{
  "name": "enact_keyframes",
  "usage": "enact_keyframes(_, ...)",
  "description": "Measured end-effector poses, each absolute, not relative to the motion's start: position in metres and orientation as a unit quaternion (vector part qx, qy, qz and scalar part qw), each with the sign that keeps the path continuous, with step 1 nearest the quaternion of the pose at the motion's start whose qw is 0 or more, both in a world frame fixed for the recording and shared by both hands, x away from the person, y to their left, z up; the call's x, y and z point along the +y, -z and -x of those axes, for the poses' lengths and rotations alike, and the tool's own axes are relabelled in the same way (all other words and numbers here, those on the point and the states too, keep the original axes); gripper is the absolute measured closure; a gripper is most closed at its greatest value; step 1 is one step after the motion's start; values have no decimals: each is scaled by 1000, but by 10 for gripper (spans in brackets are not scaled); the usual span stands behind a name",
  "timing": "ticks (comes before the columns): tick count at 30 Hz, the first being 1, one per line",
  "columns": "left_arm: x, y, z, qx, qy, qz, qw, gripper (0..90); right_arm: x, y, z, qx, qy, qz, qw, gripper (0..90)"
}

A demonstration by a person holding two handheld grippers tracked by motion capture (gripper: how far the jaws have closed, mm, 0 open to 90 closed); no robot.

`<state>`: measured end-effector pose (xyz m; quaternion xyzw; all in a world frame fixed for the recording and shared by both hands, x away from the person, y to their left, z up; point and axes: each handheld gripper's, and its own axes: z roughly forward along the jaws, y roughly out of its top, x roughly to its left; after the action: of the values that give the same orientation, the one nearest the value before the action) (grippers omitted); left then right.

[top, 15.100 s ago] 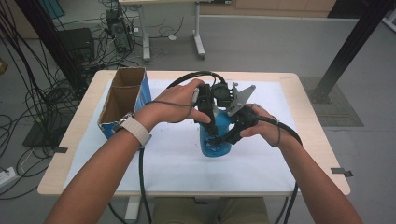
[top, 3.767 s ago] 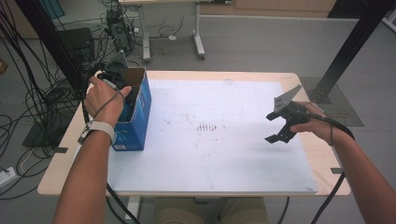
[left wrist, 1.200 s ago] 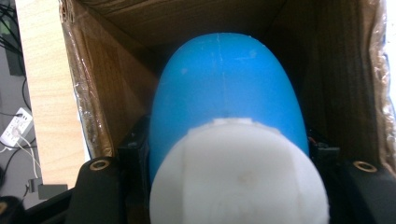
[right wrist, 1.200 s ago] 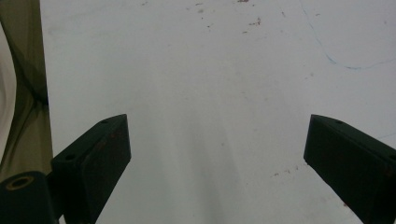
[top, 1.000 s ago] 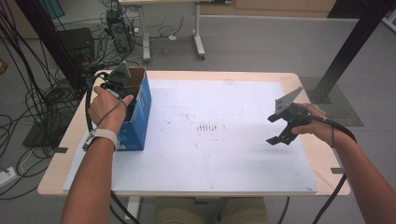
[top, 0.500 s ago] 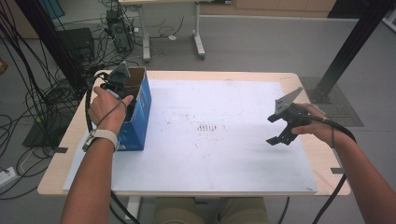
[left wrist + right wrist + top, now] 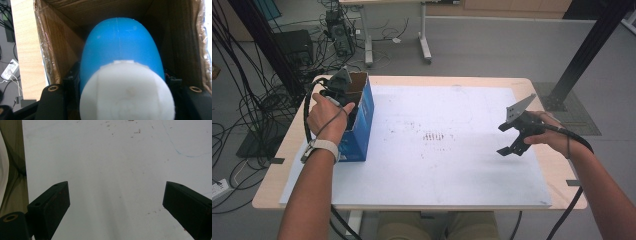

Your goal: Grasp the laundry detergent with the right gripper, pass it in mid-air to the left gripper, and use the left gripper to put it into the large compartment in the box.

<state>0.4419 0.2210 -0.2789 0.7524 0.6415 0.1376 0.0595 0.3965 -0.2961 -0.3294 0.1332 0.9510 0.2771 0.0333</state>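
The left gripper (image 7: 343, 92) pinches the blue bottle (image 7: 120, 47) inside the cardboard box (image 7: 362, 117); the right gripper (image 7: 512, 137) hovers over the tabletop (image 7: 452, 165), fingers (image 7: 50, 205) spread.

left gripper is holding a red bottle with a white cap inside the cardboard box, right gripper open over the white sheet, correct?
Not quite: the plastic bottle is blue, not red, as the left gripper view shows. The rest holds: its white cap, the cardboard box, the right gripper open over the white sheet.

Even indoor light, soft shadows; close-ups blurred.
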Motion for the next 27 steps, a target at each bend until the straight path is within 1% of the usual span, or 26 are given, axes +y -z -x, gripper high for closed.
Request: enact_keyframes(27,220,278,-441,637,-140,-756,59,366,-292,330,-397,953,-274,-127,31,74)
